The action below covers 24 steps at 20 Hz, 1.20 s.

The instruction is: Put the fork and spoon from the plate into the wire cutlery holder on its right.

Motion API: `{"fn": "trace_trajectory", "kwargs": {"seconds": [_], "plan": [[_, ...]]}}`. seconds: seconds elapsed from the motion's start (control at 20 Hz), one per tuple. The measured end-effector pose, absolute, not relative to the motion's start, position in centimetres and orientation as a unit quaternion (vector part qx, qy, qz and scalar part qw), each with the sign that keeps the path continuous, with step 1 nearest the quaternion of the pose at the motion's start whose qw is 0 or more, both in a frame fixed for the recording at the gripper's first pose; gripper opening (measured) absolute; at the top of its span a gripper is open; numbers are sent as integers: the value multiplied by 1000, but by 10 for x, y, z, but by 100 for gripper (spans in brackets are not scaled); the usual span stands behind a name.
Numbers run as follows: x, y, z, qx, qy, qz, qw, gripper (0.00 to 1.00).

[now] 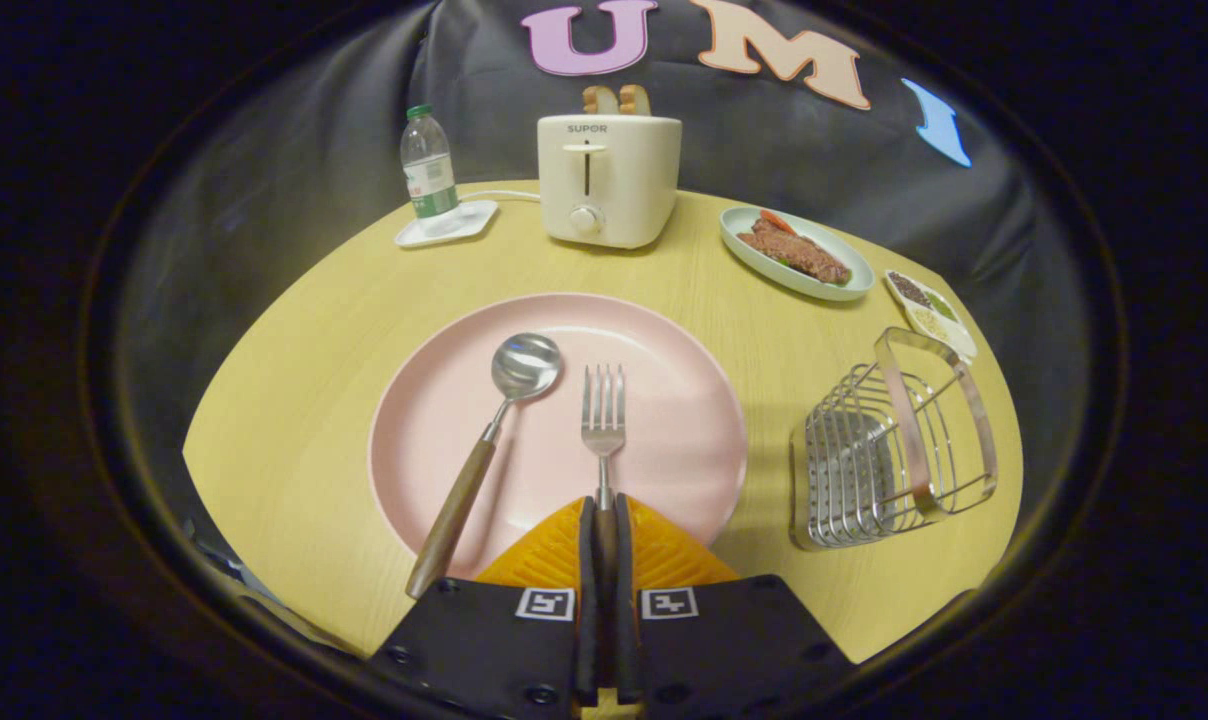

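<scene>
A pink plate [664, 470] lies on the wooden table just ahead of my fingers. My gripper [604, 515] is shut on the handle of the fork [603, 415], whose tines point away over the plate's middle. Left of the fork lies a spoon [484, 460] with a wooden handle, its bowl toward the far side and its handle end reaching over the plate's near rim. The wire cutlery holder [889, 450] stands to the right of the plate, empty as far as I can see, with a tall metal loop handle.
Beyond the plate stands a cream toaster [609, 180] with two bread slices in it. A water bottle [428, 172] sits on a small white tray at the far left. A dish of meat [794, 255] and a small seasoning dish [929, 310] lie beyond the holder.
</scene>
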State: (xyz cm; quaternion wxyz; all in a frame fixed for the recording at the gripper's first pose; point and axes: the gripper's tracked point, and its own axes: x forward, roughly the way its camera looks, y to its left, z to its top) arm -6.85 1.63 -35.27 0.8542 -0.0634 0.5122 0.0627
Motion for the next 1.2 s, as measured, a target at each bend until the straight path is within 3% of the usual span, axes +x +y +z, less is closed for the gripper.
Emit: {"fn": "trace_trajectory", "kwargs": {"seconds": [1.2], "plan": [[-58, -27, -221, -109, 500, 170, 842, 10]]}}
